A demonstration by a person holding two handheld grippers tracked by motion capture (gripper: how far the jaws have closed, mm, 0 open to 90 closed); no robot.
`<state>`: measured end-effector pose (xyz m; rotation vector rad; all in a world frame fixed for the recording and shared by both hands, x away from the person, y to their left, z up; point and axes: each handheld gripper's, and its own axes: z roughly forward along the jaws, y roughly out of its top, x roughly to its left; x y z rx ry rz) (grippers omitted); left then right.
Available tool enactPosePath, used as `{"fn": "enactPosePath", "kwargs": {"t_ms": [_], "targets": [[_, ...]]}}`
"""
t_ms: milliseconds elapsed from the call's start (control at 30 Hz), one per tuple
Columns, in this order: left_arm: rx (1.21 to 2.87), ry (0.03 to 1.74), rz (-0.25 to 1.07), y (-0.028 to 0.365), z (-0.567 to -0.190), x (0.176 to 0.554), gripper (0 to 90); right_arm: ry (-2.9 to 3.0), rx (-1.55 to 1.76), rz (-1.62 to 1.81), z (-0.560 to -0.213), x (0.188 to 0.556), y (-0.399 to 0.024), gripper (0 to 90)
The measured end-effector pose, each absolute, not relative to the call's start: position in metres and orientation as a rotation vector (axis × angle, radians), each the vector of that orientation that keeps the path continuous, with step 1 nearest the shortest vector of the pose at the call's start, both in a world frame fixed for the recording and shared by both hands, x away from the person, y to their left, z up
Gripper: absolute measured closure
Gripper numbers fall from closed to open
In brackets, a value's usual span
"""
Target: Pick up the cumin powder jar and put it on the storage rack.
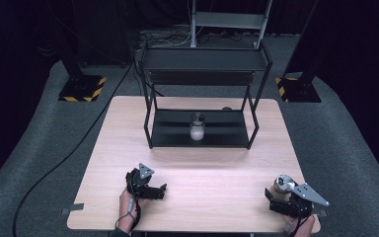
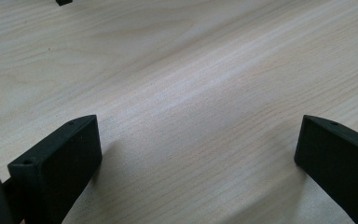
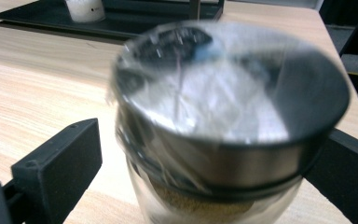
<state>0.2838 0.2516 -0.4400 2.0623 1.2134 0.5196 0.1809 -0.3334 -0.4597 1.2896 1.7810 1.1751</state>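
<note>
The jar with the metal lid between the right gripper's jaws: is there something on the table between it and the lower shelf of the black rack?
Nothing visible does. From the jar by the right gripper to the rack, the table is bare wood. On the lower shelf itself, another jar stands at the middle.

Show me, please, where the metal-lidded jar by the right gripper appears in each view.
High view: metal-lidded jar at bottom right, between the jaws of the right gripper.
Right gripper view: centre, close up and blurred, between the jaws.
Left gripper view: bare tabletop between open jaws.
Shared landmark: the black rack, far centre in the high view, top left in the right gripper view.
</note>
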Motion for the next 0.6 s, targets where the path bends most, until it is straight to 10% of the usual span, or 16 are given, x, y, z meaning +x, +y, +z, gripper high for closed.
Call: {"fn": "enactPosePath", "kwargs": {"t_ms": [600], "targets": [[2.066,1.209,0.515,0.2518,-0.4398,0.2851,0.1,1.821,1.326,1.141,-0.4598,0.1842,-0.3357,29.6]]}}
